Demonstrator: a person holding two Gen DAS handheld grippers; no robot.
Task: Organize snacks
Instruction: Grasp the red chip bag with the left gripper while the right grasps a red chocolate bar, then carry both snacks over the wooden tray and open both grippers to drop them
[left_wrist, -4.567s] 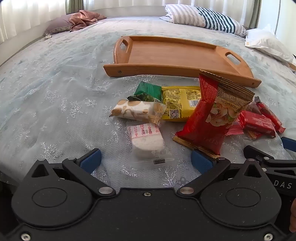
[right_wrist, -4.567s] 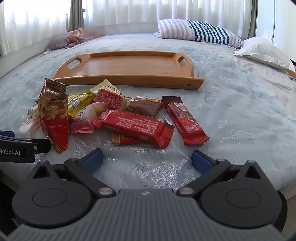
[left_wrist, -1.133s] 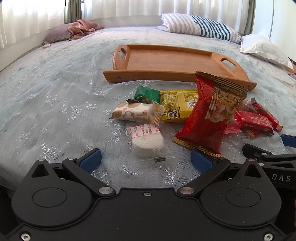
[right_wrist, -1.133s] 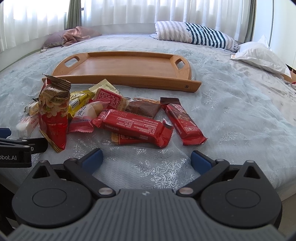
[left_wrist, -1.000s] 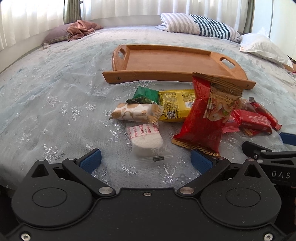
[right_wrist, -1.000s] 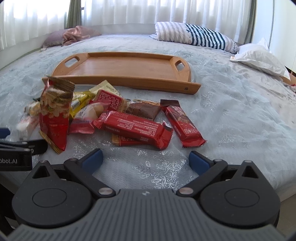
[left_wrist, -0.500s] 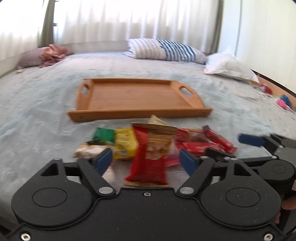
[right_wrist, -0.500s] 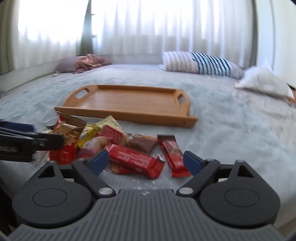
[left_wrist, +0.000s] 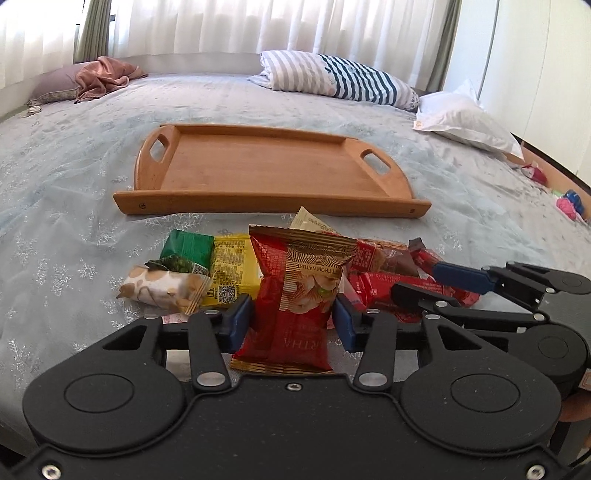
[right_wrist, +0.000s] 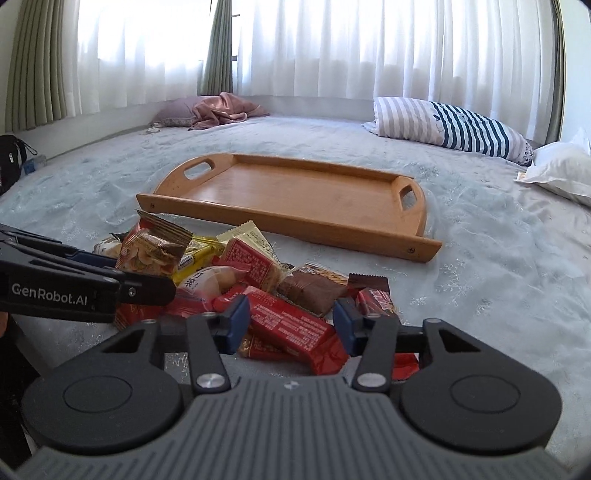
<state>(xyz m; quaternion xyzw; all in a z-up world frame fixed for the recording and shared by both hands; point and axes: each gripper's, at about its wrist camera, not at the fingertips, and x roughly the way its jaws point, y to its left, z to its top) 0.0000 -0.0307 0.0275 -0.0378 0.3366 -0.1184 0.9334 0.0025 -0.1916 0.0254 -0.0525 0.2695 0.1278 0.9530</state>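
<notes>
A wooden tray (left_wrist: 271, 168) (right_wrist: 295, 194) lies on the bed with nothing in it. In front of it sits a pile of snacks. My left gripper (left_wrist: 293, 325) is closing on an upright red snack bag (left_wrist: 299, 284) (right_wrist: 147, 251), and both blue pads touch its sides. My right gripper (right_wrist: 290, 323) (left_wrist: 428, 286) is closing over a long red bar (right_wrist: 291, 325), which fills the gap between its pads. Around them lie a green packet (left_wrist: 188, 245), a yellow packet (left_wrist: 234, 266), a spotted beige packet (left_wrist: 162, 288), a brown packet (right_wrist: 314, 286) and another red bar (right_wrist: 375, 299).
The pale blue bedspread (left_wrist: 70, 206) runs on all around. A striped pillow (right_wrist: 450, 125) and a white pillow (left_wrist: 465, 122) lie at the far right, a pink cloth on a pillow (right_wrist: 221, 109) at the far left. Curtains (right_wrist: 332, 48) hang behind.
Both grippers tipped up and moved into the pile. Their jaws went from wide open to narrow, the left around the red bag, the right around the long red bar.
</notes>
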